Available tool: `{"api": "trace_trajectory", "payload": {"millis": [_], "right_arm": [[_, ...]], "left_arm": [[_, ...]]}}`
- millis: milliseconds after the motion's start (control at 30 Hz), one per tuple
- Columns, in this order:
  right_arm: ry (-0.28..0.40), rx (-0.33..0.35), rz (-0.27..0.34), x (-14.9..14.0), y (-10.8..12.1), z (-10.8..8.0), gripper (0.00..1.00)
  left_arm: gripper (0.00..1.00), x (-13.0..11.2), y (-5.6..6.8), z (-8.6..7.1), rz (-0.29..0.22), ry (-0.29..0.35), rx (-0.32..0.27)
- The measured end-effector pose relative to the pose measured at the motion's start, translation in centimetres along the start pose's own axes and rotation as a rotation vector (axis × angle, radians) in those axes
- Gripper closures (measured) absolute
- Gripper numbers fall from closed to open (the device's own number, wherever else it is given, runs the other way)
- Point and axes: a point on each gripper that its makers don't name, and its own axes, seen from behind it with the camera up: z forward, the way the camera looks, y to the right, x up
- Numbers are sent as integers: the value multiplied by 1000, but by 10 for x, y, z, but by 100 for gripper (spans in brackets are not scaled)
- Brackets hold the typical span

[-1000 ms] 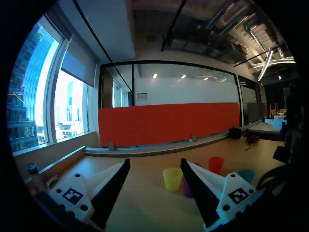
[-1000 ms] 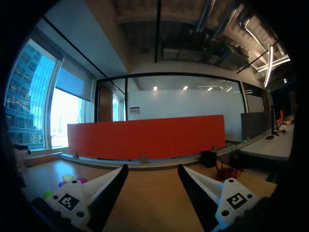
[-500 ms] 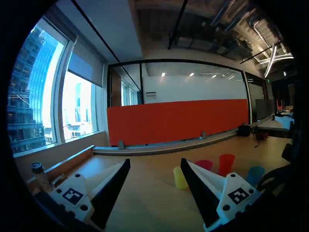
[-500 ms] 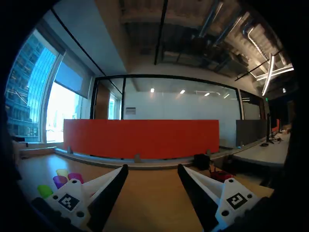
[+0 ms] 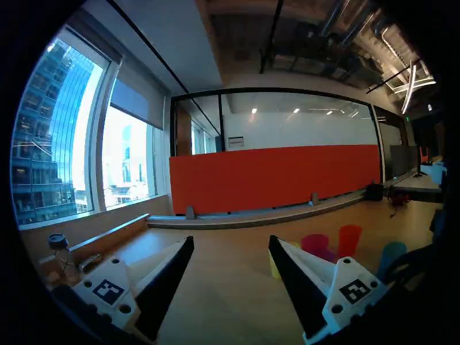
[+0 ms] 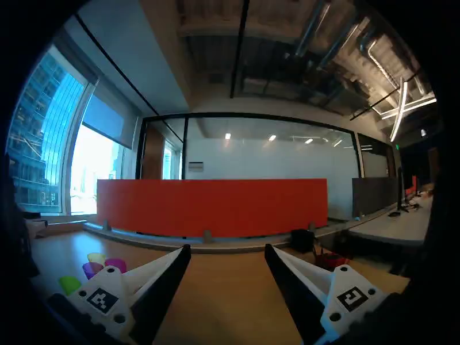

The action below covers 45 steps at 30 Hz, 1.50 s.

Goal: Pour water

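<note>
Several coloured plastic cups stand on the wooden table. In the left gripper view a pink cup, an orange-red cup and a blue cup sit at the right, partly behind the right finger, with a yellow cup's edge beside that finger. My left gripper is open, nothing between its fingers. In the right gripper view a yellow cup, a purple cup, a pink cup and a green cup stand at the far left. My right gripper is open and empty.
A long orange partition runs along the table's far edge. Windows fill the left side. A small round-topped object stands on the ledge at left. Dark gear with red cables lies at the far right of the table.
The left gripper view has turned left, so the cups slid rightward behind the right finger. The right gripper view tilted slightly and the cups at its left became clearer.
</note>
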Motion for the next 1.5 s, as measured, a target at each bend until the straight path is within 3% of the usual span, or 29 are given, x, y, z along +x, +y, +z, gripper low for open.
{"api": "trace_trajectory", "payload": {"millis": [700, 1500], "right_arm": [[-25, 12, 11, -7, -12, 1, 1], [-22, -2, 9, -1, -1, -2, 1]], "left_arm": [[3, -43, 8, 4, -31, -23, 9], [3, -56, 9, 7, -70, -39, -2]]}}
